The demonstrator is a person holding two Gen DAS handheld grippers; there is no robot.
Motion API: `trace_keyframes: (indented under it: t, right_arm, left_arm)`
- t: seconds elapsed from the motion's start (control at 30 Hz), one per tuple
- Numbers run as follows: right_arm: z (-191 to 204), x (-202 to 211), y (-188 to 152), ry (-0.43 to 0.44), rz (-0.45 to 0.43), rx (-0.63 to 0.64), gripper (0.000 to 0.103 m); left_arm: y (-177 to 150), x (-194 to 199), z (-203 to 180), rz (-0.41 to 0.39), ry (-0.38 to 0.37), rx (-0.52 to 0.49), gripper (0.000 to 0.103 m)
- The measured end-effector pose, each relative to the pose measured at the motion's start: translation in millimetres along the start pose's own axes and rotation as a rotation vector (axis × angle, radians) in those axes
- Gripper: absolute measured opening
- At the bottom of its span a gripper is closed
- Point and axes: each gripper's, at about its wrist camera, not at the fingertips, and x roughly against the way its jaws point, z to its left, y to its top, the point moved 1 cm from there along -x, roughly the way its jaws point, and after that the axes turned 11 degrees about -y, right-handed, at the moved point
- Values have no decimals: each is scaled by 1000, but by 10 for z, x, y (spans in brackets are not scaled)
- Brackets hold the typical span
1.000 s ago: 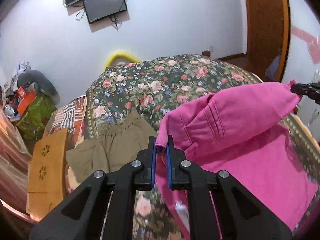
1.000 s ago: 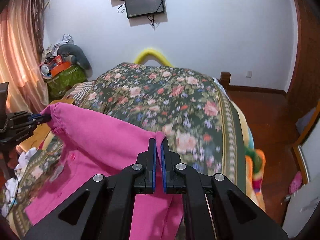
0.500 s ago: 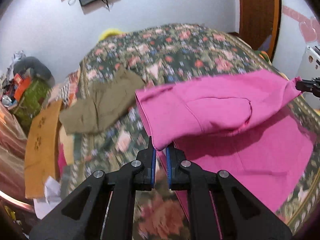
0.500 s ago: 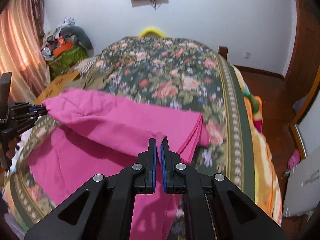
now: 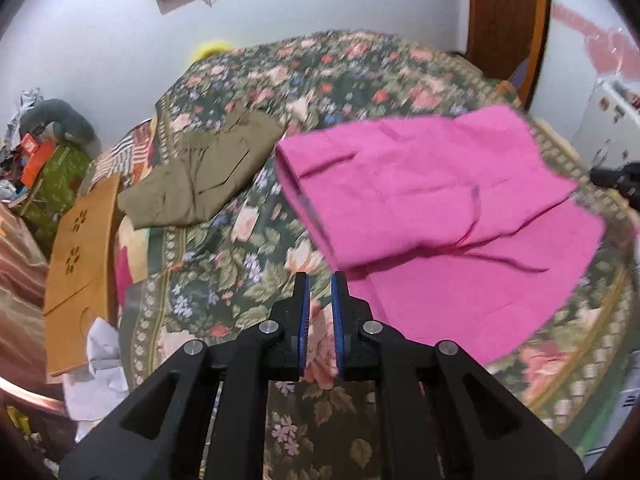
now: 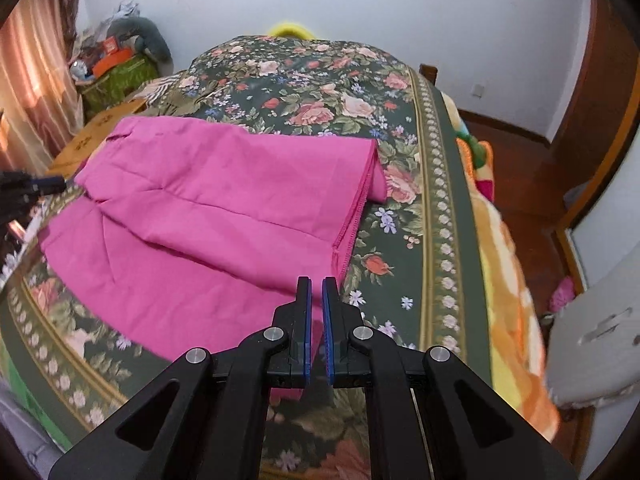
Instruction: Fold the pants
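The pink pants (image 5: 432, 200) lie folded over on the floral bedspread (image 5: 248, 264), the upper layer resting on the lower one. They also show in the right wrist view (image 6: 224, 200). My left gripper (image 5: 319, 280) is slightly open and empty, just off the near left corner of the fold. My right gripper (image 6: 315, 284) is slightly open and empty, at the near right corner, with pink cloth below its fingers. Each gripper shows at the edge of the other's view.
Olive-brown shorts (image 5: 200, 176) lie on the bed to the left of the pink pants. A wooden panel (image 5: 80, 264) and white cloth (image 5: 100, 360) sit at the bed's left side. Clutter (image 6: 116, 56) is piled by the curtain. A wooden door (image 5: 508, 20) stands far right.
Both grippers carried the pink cloth forward, laid the top layer down on the bed and let go. Their jaws have opened a little and pulled back.
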Motion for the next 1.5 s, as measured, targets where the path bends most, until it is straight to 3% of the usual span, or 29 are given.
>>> trace_keyframes:
  t: [0.03, 0.1, 0.13, 0.2, 0.4, 0.57, 0.67, 0.8, 0.83, 0.93, 1.0, 1.03, 1.17, 1.37, 1.5]
  right_arm:
    - [21, 39, 6, 4, -7, 9, 14]
    - [83, 86, 38, 18, -14, 23, 46]
    - [128, 110, 65, 32, -25, 34, 49]
    - [259, 141, 118, 65, -58, 68, 49]
    - [717, -144, 187, 126, -21, 200, 49]
    - [959, -458, 183, 123, 49, 309, 49]
    - [949, -545, 238, 123, 46, 292, 48]
    - [876, -632, 350, 119, 49, 246, 12]
    - [846, -623, 378, 137, 50, 223, 9]
    - [812, -551, 435, 150, 24, 190, 7]
    - [784, -455, 455, 155, -6, 173, 5]
    - [766, -411, 466, 159, -19, 164, 5]
    - [713, -284, 509, 173, -52, 150, 5]
    - [738, -87, 451, 169, -79, 185, 4]
    - [720, 34, 347, 180, -80, 178, 4]
  left_arm:
    - [34, 33, -14, -4, -21, 3, 13]
    - [131, 76, -78, -9, -36, 1, 20]
    - [163, 79, -113, -12, -41, -5, 23]
    - [245, 73, -241, -19, -46, -36, 42]
    - [370, -104, -585, 19, -82, -98, 69]
    - [399, -307, -787, 54, -85, -153, 72]
    - [393, -410, -820, 75, -99, -161, 72]
    - [380, -563, -867, 96, -99, -196, 72]
    - [379, -592, -876, 98, -90, -202, 72]
    - [359, -683, -883, 107, -69, -221, 68]
    - [354, -724, -866, 110, -39, -222, 51]
    - [355, -739, -847, 113, -30, -218, 48]
    - [384, -681, -768, 101, -30, -182, 16]
    - [388, -368, -818, 48, -50, -189, 12]
    - [276, -250, -910, 53, -76, -212, 12]
